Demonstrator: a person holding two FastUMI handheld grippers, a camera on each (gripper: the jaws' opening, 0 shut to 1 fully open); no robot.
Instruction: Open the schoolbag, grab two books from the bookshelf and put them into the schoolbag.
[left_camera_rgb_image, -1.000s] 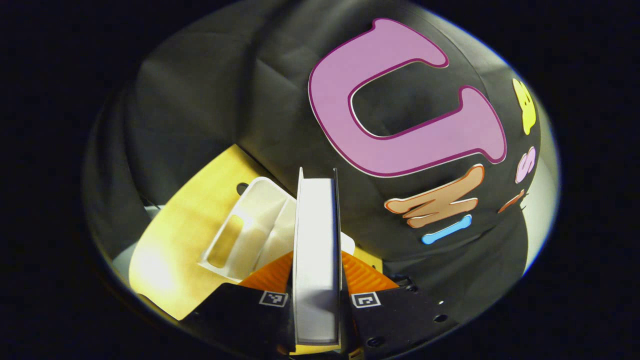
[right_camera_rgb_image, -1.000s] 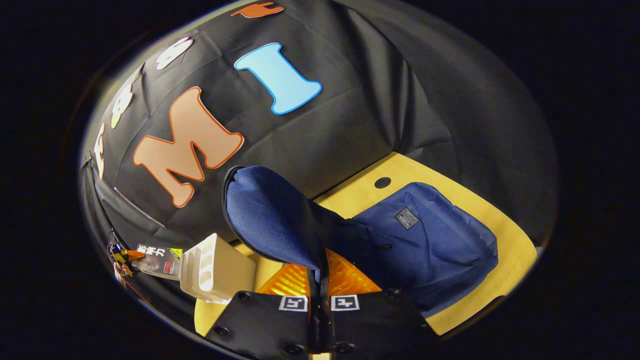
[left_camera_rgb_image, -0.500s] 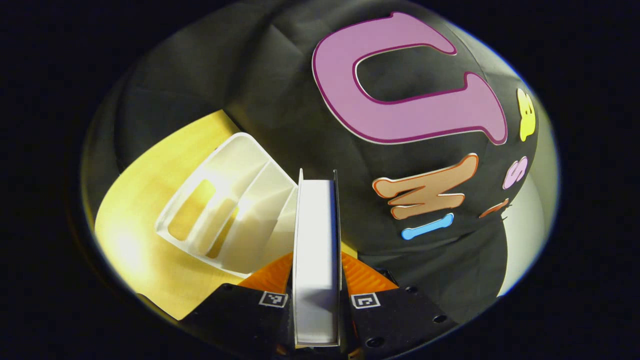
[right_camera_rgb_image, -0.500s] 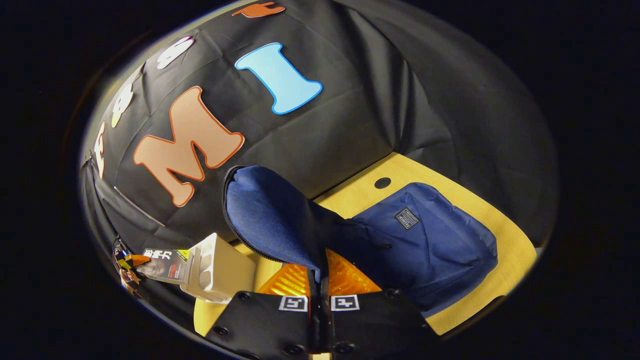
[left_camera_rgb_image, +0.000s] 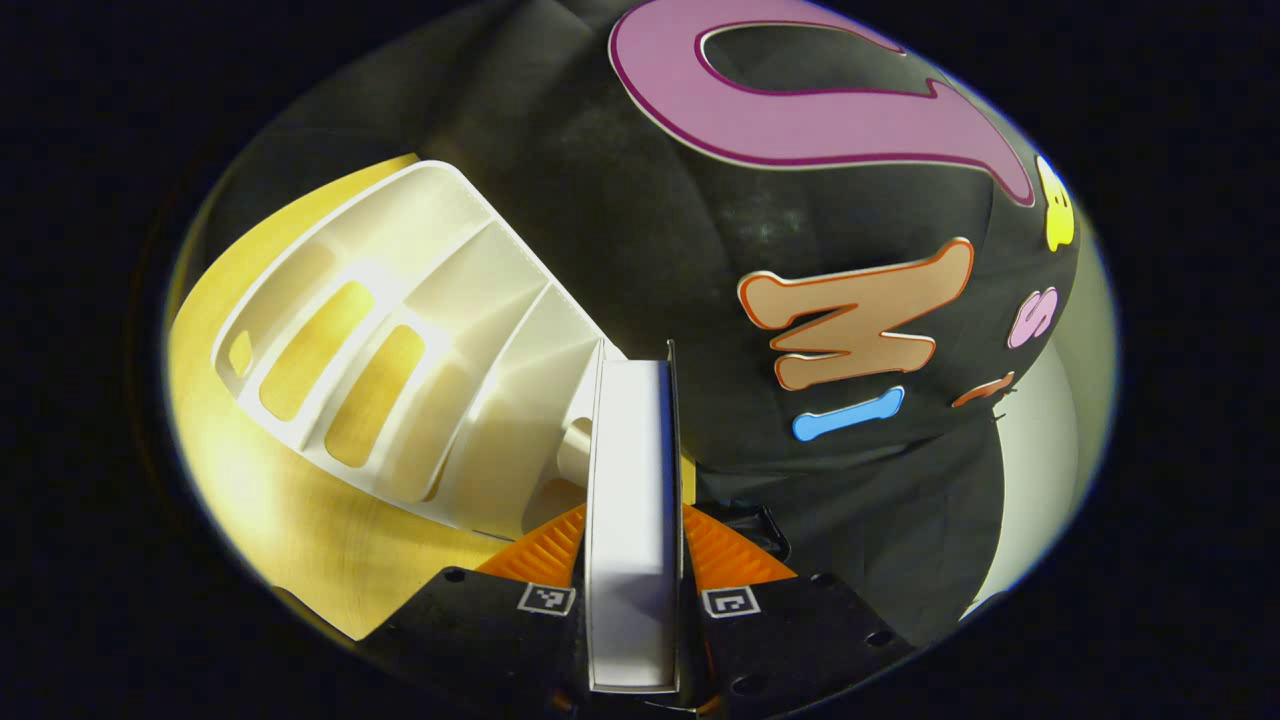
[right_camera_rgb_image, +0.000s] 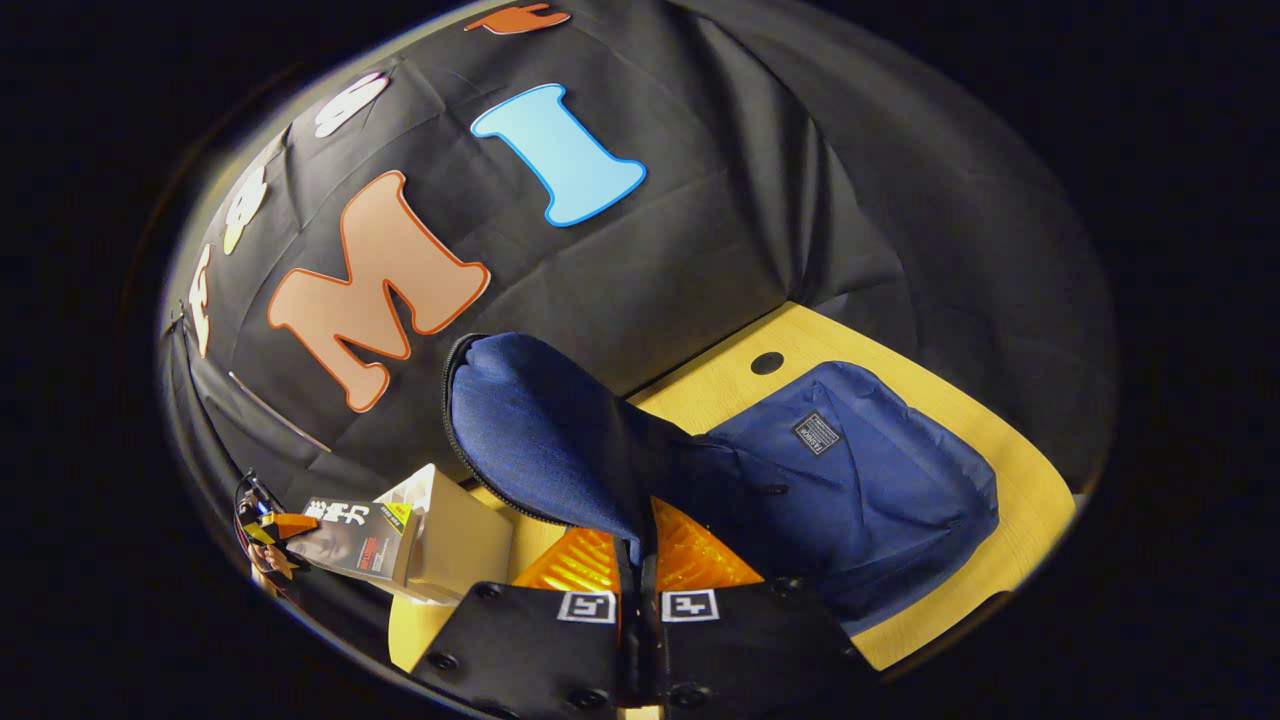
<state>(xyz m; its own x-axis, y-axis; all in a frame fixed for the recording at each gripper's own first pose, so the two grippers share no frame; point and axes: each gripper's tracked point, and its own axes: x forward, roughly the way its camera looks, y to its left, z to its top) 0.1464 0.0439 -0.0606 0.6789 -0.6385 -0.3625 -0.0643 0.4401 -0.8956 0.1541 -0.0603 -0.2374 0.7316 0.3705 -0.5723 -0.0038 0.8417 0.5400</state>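
The left gripper (left_camera_rgb_image: 633, 560) clamped a stiff book (left_camera_rgb_image: 632, 520) across its covers; the right gripper (right_camera_rgb_image: 637, 590) pinched the schoolbag (right_camera_rgb_image: 850, 480)'s limp flap (right_camera_rgb_image: 540, 430).

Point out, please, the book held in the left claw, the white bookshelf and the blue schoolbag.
book (left_camera_rgb_image: 632, 520): left gripper view, on its white page edge.
bookshelf (left_camera_rgb_image: 500, 300): left gripper view, on a white divider wall.
schoolbag (right_camera_rgb_image: 880, 470): right gripper view, on its blue front panel.
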